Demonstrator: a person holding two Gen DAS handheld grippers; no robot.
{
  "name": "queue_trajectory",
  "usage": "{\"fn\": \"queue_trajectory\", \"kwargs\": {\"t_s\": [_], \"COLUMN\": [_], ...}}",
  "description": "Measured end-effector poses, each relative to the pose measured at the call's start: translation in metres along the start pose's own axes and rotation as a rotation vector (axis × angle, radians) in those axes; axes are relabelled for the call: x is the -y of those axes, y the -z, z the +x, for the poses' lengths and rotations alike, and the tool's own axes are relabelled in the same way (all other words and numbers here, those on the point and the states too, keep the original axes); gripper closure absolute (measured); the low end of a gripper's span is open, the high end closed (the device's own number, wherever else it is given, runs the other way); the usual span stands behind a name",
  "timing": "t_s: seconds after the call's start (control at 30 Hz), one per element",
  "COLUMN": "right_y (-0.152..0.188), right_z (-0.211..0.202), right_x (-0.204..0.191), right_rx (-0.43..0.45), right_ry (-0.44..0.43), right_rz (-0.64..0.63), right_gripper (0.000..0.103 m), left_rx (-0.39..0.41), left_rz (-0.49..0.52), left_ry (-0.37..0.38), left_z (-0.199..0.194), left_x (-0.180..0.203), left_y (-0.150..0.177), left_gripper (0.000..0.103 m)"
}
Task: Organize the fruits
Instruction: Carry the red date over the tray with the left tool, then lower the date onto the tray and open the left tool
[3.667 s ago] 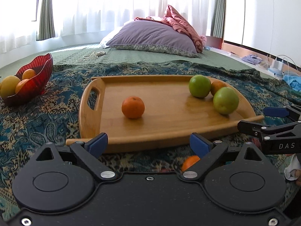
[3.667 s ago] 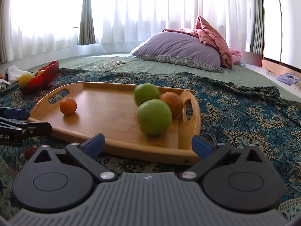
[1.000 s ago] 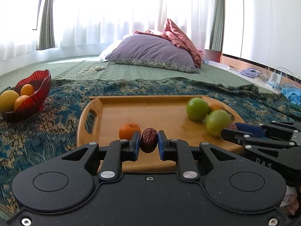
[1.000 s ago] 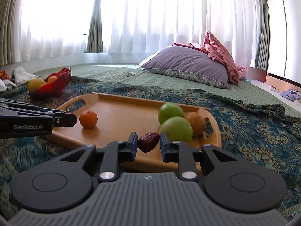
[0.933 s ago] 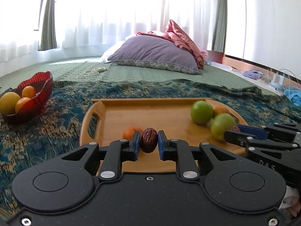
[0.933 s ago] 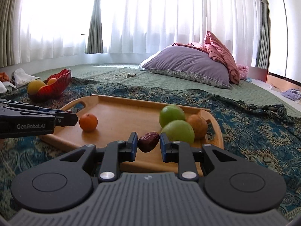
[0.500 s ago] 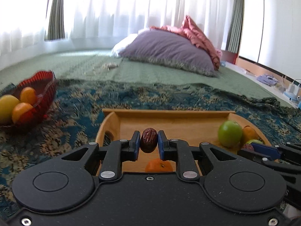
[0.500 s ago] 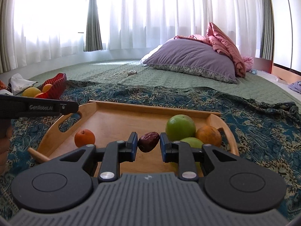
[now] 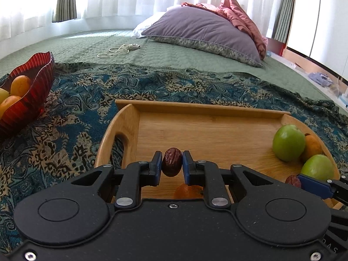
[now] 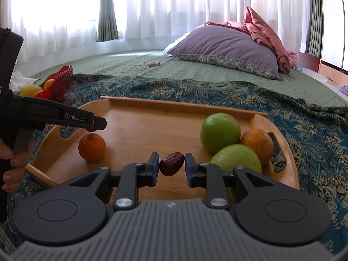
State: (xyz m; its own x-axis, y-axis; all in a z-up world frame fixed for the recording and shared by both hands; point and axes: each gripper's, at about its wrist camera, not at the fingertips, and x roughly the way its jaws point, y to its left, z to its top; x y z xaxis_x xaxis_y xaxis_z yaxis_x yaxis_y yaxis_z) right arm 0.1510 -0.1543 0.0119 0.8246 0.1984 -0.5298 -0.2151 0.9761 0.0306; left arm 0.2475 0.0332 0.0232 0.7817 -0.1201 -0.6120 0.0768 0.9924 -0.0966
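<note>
Two dark red dates are in play, one in each gripper, both held above the wooden tray (image 10: 139, 130) that lies on the patterned blue cloth (image 9: 71, 130). The left gripper (image 9: 172, 167) pinches its date (image 9: 172, 165) between the blue pads with the long axis upright, one end up and the other down, over the near left part of the tray. The right gripper (image 10: 171, 167) pinches the other date (image 10: 171, 163) with its long axis lying nearly level from pad to pad, the right end slightly higher, over the near middle of the tray. On the tray a small orange (image 10: 92, 146) sits near the left handle, and two green fruits (image 10: 220, 132) and a duller orange fruit (image 10: 257, 143) are bunched together at the right end. In the left wrist view that small orange (image 9: 188, 192) is mostly hidden behind the gripper body, only its top showing, and the right gripper's date (image 9: 293, 181) shows only as a sliver beside a blue pad at the right edge. In the right wrist view the nearer green fruit (image 10: 236, 159) is partly covered by the right finger. A red bowl (image 9: 28, 100) of yellow and orange fruit stands far left on the cloth, cut off by the frame edge. A person's fingers (image 10: 15, 163) grip the left gripper's handle at the left border.
</note>
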Motion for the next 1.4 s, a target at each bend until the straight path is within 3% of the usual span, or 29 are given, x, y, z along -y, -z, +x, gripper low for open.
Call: {"fn": "queue_trajectory", "kwargs": {"t_s": [0.57,0.63,0.73,0.9,1.4], "right_y": [0.008,0.008,0.008,0.006,0.019], "right_z": [0.014,0.014,0.011,0.001,-0.064], "right_x": [0.001,0.001,0.002,0.002,0.011], "right_rx": [-0.057,-0.054,-0.040,-0.017,0.081], "right_ry": [0.007,0.006,-0.001,-0.017,-0.051], "right_rz": [-0.002,0.004,0.010,0.013,0.007], "right_gripper": [0.072,0.061,0.058,0.045,0.021], "left_rx": [-0.012,-0.011,-0.011,0.011,0.092], "left_rz": [0.014,0.018,0.029,0.032,0.077], "left_ry": [-0.006,-0.008,-0.018,-0.026,0.060], "left_z": [0.010,0.010,0.007,-0.006,-0.085], "left_x": [0.001,0.001,0.002,0.003,0.022], "left_y": [0.001,0.001,0.001,0.004,0.037], "left_gripper": [0.084,0.084,0.083,0.063,0.024]}}
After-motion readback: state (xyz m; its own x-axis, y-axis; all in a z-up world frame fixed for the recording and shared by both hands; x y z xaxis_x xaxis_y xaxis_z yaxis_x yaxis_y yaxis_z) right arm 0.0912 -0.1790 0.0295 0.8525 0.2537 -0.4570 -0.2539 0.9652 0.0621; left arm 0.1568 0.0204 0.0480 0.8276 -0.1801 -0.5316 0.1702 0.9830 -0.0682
